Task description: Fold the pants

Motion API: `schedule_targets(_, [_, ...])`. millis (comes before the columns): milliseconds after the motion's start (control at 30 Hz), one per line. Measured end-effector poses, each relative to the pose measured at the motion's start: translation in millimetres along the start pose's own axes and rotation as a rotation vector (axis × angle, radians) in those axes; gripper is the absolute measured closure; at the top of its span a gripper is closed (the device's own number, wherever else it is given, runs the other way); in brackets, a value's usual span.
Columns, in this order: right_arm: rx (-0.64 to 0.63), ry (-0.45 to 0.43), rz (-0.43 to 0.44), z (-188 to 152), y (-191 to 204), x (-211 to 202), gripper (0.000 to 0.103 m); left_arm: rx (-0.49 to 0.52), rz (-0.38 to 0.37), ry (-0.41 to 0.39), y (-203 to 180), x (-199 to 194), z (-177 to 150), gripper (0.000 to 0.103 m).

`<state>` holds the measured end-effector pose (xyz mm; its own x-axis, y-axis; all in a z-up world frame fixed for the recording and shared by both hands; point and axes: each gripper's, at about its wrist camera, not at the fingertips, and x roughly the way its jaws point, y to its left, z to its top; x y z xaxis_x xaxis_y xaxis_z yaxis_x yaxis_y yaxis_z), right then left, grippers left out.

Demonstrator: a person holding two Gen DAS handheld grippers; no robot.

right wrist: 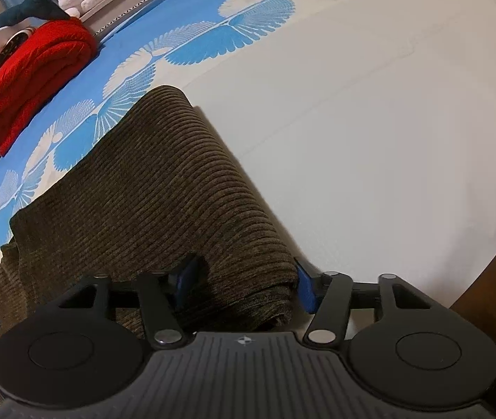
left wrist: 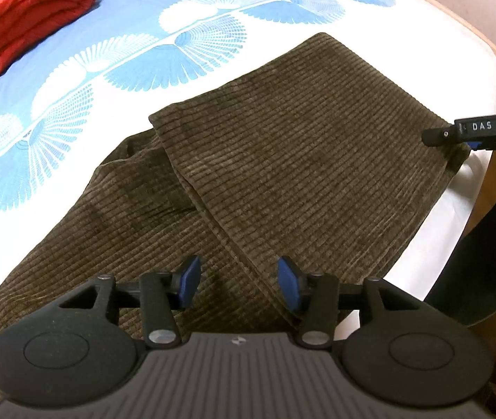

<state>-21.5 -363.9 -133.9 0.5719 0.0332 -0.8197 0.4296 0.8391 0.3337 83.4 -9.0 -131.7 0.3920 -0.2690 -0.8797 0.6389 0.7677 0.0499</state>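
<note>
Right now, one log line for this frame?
step: fold pants | left claw: open, over pants | right claw: shut on pants corner | pants: part folded on bed

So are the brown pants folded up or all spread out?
Partly folded: the brown pants have one layer doubled over another on the bed.

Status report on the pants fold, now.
Left gripper open, empty, over the pants. Right gripper straddling the folded edge, grip unclear. Red blanket far off, nothing in the way.
</note>
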Motion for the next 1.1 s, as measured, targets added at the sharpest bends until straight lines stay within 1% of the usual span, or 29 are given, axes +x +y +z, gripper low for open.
schedule_targets(100, [-0.008,-0.011,-0.019,1,3,-4,0.06,-0.012,-0.001,-0.012,1,-1,2,0.049])
schedule_targets(167, [-0.022,-0.036,-0.02,4,9,-12,0.069,-0.031,-0.01,-0.029,3,-4,4,0.049])
schedule_targets(233, [-0.074,-0.081,-0.012,5,19,-24,0.072,-0.079,-0.046,-0.055,7,-9,9,0.048])
schedule_targets(267, [-0.114,-0.11,-0.005,4,27,-31,0.073,-0.125,-0.086,-0.074,11,-12,12,0.046])
schedule_targets(300, [-0.169,-0.146,0.003,3,35,-39,0.074,-0.166,-0.125,-0.093,14,-16,15,0.043])
schedule_targets(333, [-0.255,-0.193,0.015,-1,49,-49,0.074,-0.207,-0.169,-0.116,16,-20,19,0.042])
schedule_targets(400, [-0.449,-0.299,0.051,-14,76,-68,0.075,-0.274,-0.269,-0.166,20,-28,26,0.03])
schedule_targets(433, [-0.572,-0.364,0.087,-26,93,-79,0.075,-0.297,-0.314,-0.188,21,-32,29,0.027])
schedule_targets(467, [-0.66,-0.405,0.12,-36,105,-87,0.076,-0.319,-0.356,-0.207,22,-35,32,0.02])
schedule_targets(500, [-0.74,-0.438,0.154,-46,115,-94,0.076,-0.342,-0.397,-0.229,22,-39,35,0.018])
schedule_targets(533, [-0.823,-0.465,0.195,-58,125,-101,0.077,-0.357,-0.423,-0.241,22,-40,38,0.018])
schedule_targets(567, [-0.883,-0.479,0.227,-68,132,-105,0.077,-0.372,-0.431,-0.242,21,-41,41,0.018])
schedule_targets(600, [-0.935,-0.487,0.249,-76,139,-109,0.077,-0.384,-0.403,-0.233,22,-40,44,0.017])
schedule_targets(633, [-0.977,-0.504,0.234,-84,145,-110,0.077,-0.397,-0.394,-0.223,23,-38,45,0.017])
schedule_targets(667, [-0.989,-0.494,0.22,-87,149,-108,0.077,-0.415,-0.396,-0.209,26,-35,47,0.017])
schedule_targets(733, [-0.967,-0.463,0.228,-83,150,-104,0.078,-0.458,-0.412,-0.195,31,-29,50,0.017])
schedule_targets(800, [-0.983,-0.47,0.21,-83,154,-103,0.078,-0.479,-0.369,-0.211,34,-31,53,0.017])
schedule_targets(900, [-0.987,-0.459,0.204,-84,157,-102,0.078,-0.543,-0.353,-0.241,47,-36,54,0.017])
schedule_targets(967, [-1.001,-0.461,0.195,-87,158,-104,0.078,-0.58,-0.389,-0.254,51,-37,56,0.017])
schedule_targets(1033, [-1.031,-0.468,0.204,-93,167,-106,0.078,-0.567,-0.429,-0.249,45,-35,60,0.017])
schedule_targets(1100, [-1.06,-0.47,0.219,-101,170,-109,0.078,-0.508,-0.425,-0.227,33,-33,66,0.017])
